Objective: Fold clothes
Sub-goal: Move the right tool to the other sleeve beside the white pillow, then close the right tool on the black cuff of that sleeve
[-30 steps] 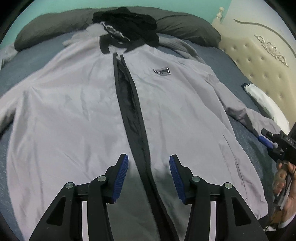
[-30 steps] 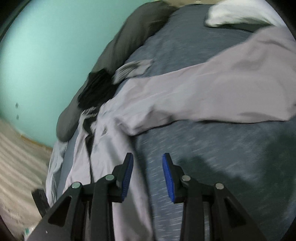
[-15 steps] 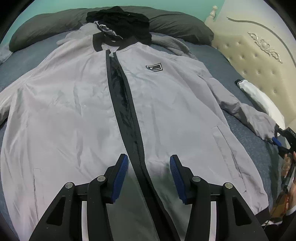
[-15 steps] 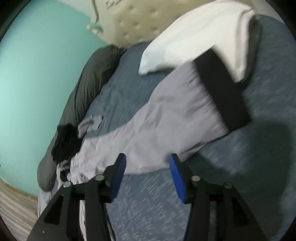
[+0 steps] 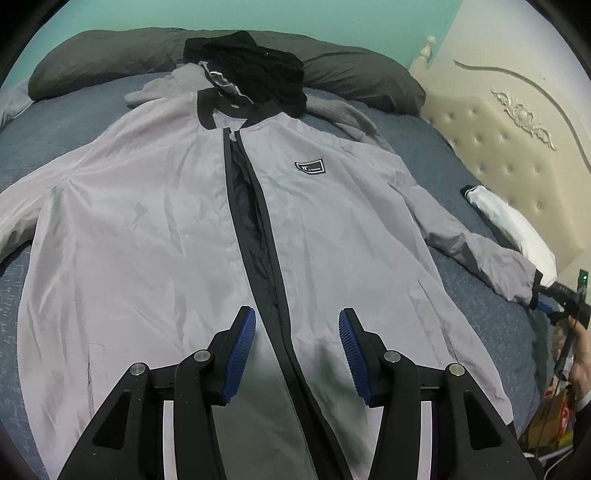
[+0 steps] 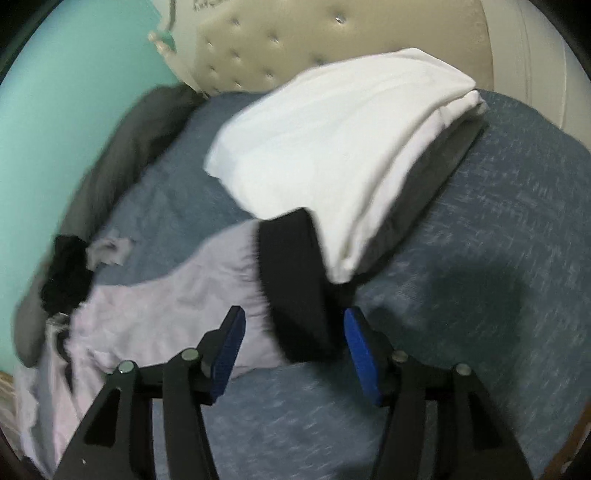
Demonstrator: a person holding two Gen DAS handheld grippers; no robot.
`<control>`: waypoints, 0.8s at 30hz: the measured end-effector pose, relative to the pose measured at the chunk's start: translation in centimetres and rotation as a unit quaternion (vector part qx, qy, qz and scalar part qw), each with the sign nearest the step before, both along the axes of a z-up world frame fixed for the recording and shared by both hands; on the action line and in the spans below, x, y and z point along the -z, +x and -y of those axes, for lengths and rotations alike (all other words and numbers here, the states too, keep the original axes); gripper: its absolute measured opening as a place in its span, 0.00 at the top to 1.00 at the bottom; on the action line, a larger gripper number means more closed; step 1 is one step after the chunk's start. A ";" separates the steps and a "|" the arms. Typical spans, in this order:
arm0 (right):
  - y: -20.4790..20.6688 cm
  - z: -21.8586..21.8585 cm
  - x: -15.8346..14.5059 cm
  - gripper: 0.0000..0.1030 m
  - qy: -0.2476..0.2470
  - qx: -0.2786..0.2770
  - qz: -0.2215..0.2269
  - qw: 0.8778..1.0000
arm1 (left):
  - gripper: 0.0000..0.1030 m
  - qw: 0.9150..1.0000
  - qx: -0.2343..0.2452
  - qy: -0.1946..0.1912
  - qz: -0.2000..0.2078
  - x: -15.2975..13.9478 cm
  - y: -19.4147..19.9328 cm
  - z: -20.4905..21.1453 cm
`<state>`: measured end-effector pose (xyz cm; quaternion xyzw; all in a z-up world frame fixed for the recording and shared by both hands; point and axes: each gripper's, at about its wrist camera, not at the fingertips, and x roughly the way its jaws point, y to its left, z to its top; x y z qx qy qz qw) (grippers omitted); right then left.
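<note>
A: Where does the jacket point(image 5: 155, 229) lie?

B: Face up and spread flat on the blue bed point(image 5: 66, 110), directly ahead of and under the left hand-held gripper point(image 5: 297, 350). Its black zipper strip point(image 5: 251, 221) runs away from between the two blue pads, partly unzipped. A small black chest badge point(image 5: 310, 167) sits ahead and a little to the right.

A: And that gripper's state?

B: Released. The jaws stand apart above the lower front of the jacket, with nothing pinched between them.

A: The other one?

B: The right hand-held gripper point(image 6: 293, 343) is at the end of the jacket's outstretched sleeve point(image 6: 192, 288). Its jaws are opening, and the black cuff point(image 6: 291, 280) lies between the pads, though neither pad presses on it. From the left wrist view it shows far off to the right, in a hand point(image 5: 580, 354) at the bed's edge.

A: What crowds the work?

B: Just beyond the cuff, a folded white garment point(image 6: 332, 147) rests on a folded grey one point(image 6: 436, 177); the cuff's far end touches or overlaps the white one's near corner. Beyond the jacket's collar, a crumpled black garment point(image 5: 255, 70) is heaped over the hood, and a long dark grey pillow point(image 5: 110, 55) lies behind it against the teal wall point(image 5: 184, 14). A cream tufted headboard point(image 5: 509, 147) stands at the right.
</note>
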<state>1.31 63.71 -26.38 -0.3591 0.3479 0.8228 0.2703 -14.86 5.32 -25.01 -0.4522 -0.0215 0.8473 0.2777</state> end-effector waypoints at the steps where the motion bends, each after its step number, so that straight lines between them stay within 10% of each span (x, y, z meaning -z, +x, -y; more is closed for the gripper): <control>1: 0.0 -0.4 0.5 0.45 -0.016 -0.004 -0.002 1.000 | 0.50 1.000 0.000 0.000 0.000 0.0 -0.1 0.0; 10: -0.2 -1.2 2.8 0.47 -0.066 -0.041 -0.033 0.996 | 0.50 1.000 -0.005 -0.001 0.001 0.1 -0.3 0.3; 18: -0.1 -0.4 1.1 0.87 -0.039 -0.055 -0.020 0.997 | 0.50 1.000 -0.003 -0.005 0.003 0.4 -0.2 0.3; 24: 0.1 0.7 -0.8 0.90 -0.029 -0.084 -0.045 0.995 | 0.50 1.000 -0.004 -0.004 0.004 0.4 -0.2 0.3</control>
